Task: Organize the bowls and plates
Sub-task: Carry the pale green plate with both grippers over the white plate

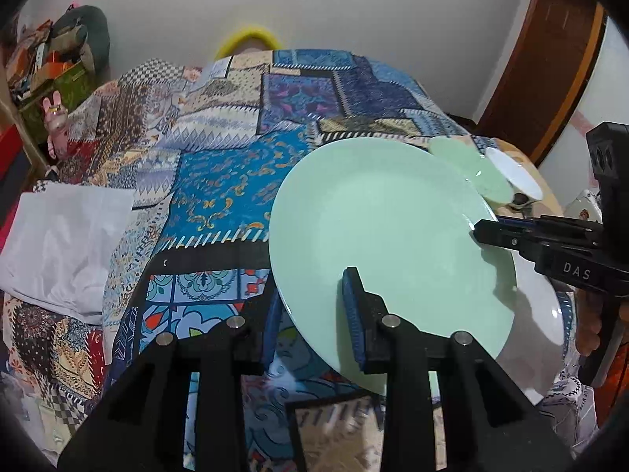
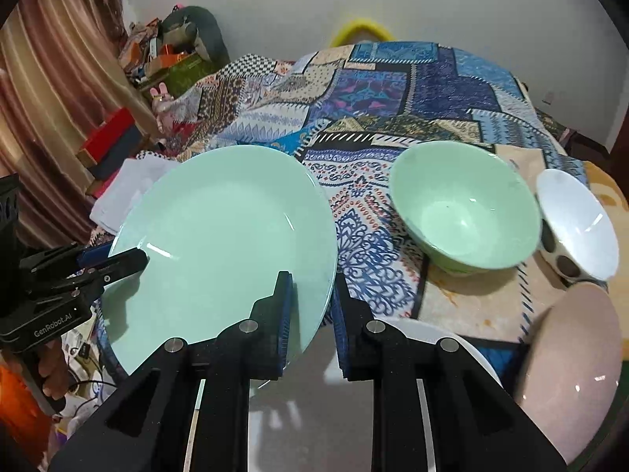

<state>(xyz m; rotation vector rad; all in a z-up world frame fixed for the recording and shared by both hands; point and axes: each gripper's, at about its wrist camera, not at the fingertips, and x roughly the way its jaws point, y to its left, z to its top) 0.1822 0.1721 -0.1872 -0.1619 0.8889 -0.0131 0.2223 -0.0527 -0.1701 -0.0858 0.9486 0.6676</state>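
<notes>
You hold the green plate (image 1: 385, 228) with both grippers, tilted and lifted clear of the patchwork cloth (image 1: 220, 181). Your left gripper (image 1: 314, 314) is clamped on the plate's near-left rim, 1 finger on top of the plate and the other beneath it. Your right gripper (image 2: 312, 310) is closed on the plate's near-right rim in the same way, its jaws nearly together with only the thin edge between them. In each wrist view the other gripper shows pinching the opposite side of the plate.

Under the plate, at the near edge, sits a white plate with a blue rim (image 1: 550, 314); the green plate does not rest on it. Further right on the cloth stands a green bowl (image 2: 466, 218), upright. Just beside it on the right is a white bowl with dark spots (image 2: 576, 224), tipped toward you; whether the 2 touch is unclear. At the near right lies a pink dish (image 2: 574, 369), tilted. At the far left of the cloth, folded white fabric (image 1: 63, 244) lies in a heap, well apart from the dishes.
</notes>
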